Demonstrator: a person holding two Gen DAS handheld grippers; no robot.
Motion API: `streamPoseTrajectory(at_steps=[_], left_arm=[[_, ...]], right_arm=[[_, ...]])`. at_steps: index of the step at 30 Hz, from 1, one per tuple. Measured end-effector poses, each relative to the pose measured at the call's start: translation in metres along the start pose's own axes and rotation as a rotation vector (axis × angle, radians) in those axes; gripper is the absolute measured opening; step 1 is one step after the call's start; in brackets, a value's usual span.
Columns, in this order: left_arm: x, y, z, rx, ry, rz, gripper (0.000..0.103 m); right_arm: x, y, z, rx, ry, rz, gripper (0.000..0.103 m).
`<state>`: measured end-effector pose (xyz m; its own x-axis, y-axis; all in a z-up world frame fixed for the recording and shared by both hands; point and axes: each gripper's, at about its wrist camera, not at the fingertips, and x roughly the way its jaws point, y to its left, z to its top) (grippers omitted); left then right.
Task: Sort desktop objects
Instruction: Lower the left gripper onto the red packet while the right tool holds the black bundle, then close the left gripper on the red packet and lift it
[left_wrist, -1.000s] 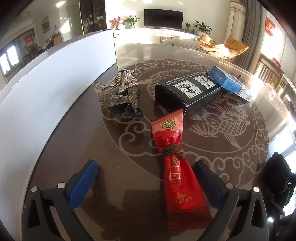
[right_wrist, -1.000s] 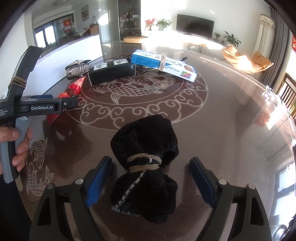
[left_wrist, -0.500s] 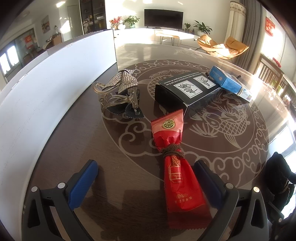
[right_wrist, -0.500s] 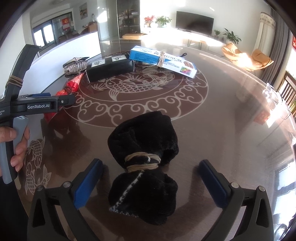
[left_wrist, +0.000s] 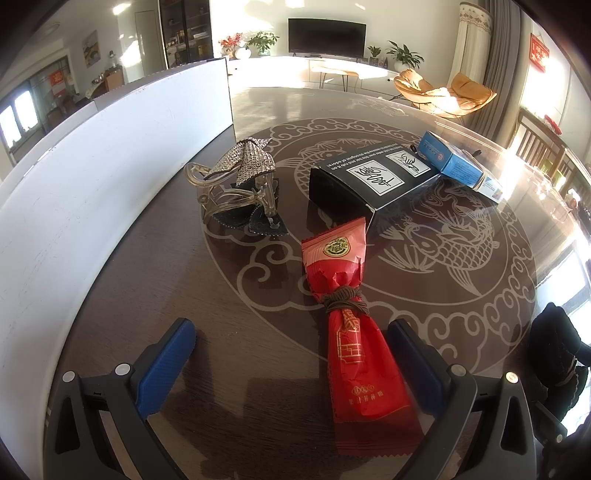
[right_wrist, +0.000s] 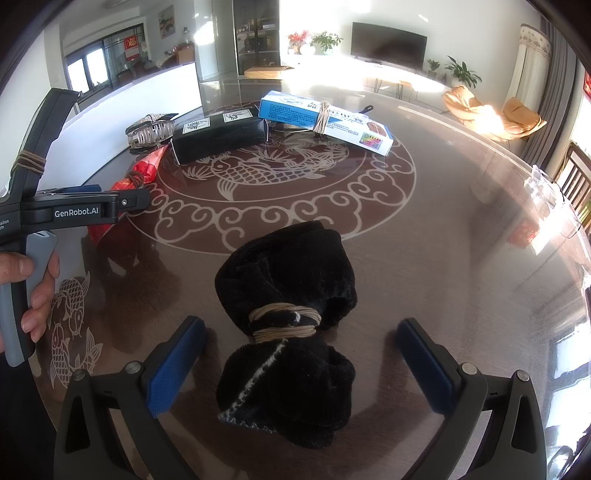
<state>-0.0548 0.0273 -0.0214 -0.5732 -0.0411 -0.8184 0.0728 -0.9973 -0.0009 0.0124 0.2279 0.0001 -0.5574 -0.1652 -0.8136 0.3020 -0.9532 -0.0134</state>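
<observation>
A red packet bundle (left_wrist: 354, 332) tied with brown cord lies on the round glass table (left_wrist: 480, 302), between the wide-apart fingers of my open left gripper (left_wrist: 291, 354), nearer the right pad, untouched. Beyond it sit a sparkly hair clip (left_wrist: 240, 184), a black box (left_wrist: 373, 181) and a blue box (left_wrist: 454, 162). In the right wrist view a black fleece bundle (right_wrist: 291, 325) bound with tan string rests between the spread fingers of my open right gripper (right_wrist: 301, 350); neither pad touches it. The black box (right_wrist: 218, 138) and blue box (right_wrist: 321, 118) lie far back.
A white curved panel (left_wrist: 92, 177) borders the table on the left. A hand (right_wrist: 33, 291) holds the left gripper's handle at the left edge of the right wrist view. Chairs (left_wrist: 443, 92) and a TV (left_wrist: 327, 35) stand beyond the table.
The right gripper's fingers have spread wider around the black fleece bundle. The left gripper and the red packet bundle have not moved.
</observation>
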Motion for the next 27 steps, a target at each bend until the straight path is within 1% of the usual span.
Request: streamPoseTrajectory(at_steps=[21, 24, 25, 27], left_arm=[[0.000, -0.001, 0.000, -0.001, -0.001, 0.003, 0.103], [-0.001, -0.001, 0.002, -0.009, 0.021, 0.017, 0.103], [0.001, -0.002, 0.004, -0.005, 0.034, 0.012, 0.103], [0.003, -0.006, 0.010, 0.057, 0.044, -0.032, 0.103]], right_arm=[[0.000, 0.000, 0.000, 0.000, 0.000, 0.001, 0.103], [0.000, 0.000, 0.000, 0.000, 0.000, 0.001, 0.103], [0.000, 0.000, 0.000, 0.000, 0.000, 0.001, 0.103], [0.000, 0.000, 0.000, 0.000, 0.000, 0.001, 0.103]])
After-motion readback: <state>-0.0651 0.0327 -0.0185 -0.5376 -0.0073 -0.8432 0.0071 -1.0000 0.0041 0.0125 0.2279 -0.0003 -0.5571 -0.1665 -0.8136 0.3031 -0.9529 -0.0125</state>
